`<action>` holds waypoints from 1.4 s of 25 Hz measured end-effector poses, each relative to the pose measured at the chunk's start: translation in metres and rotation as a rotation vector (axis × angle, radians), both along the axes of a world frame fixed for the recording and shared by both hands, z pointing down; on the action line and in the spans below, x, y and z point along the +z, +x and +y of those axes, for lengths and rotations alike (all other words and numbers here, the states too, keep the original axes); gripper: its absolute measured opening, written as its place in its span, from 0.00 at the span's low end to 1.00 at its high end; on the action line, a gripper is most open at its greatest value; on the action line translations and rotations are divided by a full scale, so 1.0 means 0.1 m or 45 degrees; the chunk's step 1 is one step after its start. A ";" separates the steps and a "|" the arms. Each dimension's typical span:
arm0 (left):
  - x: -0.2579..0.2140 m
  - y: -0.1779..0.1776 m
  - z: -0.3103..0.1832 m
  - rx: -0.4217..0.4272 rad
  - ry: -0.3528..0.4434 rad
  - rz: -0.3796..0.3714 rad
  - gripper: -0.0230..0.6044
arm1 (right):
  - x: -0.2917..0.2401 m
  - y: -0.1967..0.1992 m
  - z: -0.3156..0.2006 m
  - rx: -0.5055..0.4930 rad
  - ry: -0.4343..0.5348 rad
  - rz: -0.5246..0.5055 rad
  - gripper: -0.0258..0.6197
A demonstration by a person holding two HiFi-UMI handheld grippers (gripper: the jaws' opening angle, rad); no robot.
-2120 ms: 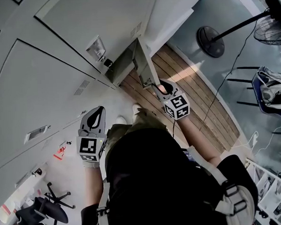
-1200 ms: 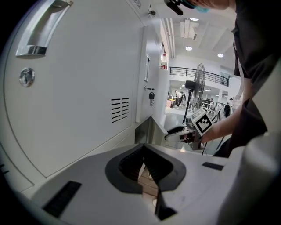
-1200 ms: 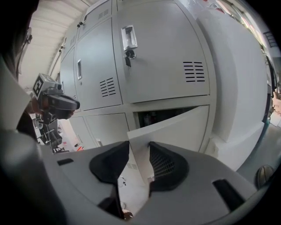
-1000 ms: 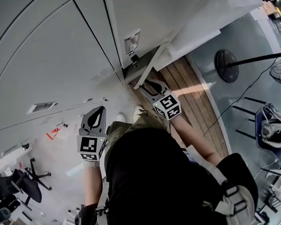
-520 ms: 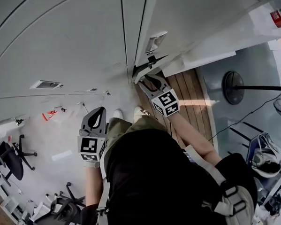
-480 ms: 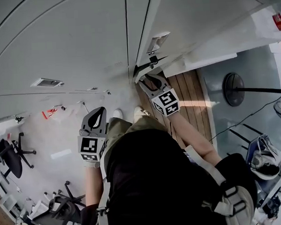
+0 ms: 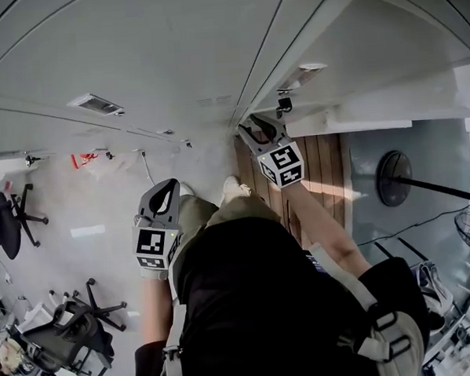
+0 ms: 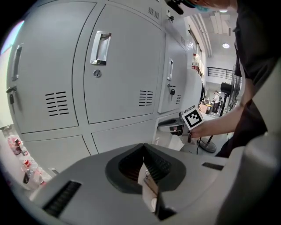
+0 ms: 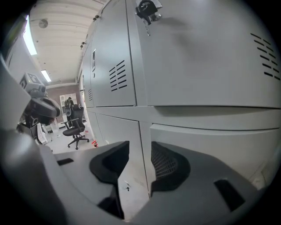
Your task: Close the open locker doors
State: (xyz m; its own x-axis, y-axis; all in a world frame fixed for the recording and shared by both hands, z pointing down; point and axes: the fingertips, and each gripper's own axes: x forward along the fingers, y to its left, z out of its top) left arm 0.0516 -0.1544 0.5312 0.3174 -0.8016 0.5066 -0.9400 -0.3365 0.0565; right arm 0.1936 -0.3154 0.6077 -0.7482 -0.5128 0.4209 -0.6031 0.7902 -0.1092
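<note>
Right gripper [image 9: 134,176]: jaws apart, gripping nothing, tips at edge of low locker door [image 9: 210,140] | door: nearly flush, contact unclear | left gripper [image 8: 145,176]: jaws together, empty | person [image 7: 256,300] blocks lower head view

Grey two-jaw left gripper [image 7: 168,184] was held close beside the body, jaws together. Grey two-jaw right gripper [image 7: 257,129] was reached forward on outstretched right arm [image 7: 319,222], jaws apart.
</note>
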 end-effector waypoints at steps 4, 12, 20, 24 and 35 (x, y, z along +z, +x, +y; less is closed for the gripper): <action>0.01 -0.06 0.05 -0.039 -0.006 0.001 0.05 | 0.01 -0.05 -0.08 -0.005 0.008 0.006 0.29; 0.03 -0.22 0.07 -0.075 -0.007 0.012 0.05 | 0.06 -0.11 -0.12 -0.001 0.000 0.042 0.29; 0.00 -0.34 0.07 -0.052 -0.002 0.011 0.05 | -0.01 -0.19 -0.07 0.011 -0.001 0.033 0.29; -0.06 -0.44 0.04 -0.033 0.008 0.009 0.05 | -0.09 -0.29 0.01 0.011 0.004 0.018 0.29; -0.38 -0.73 -0.08 0.028 0.109 0.031 0.05 | -0.73 -0.66 0.40 -0.032 0.067 -0.101 0.21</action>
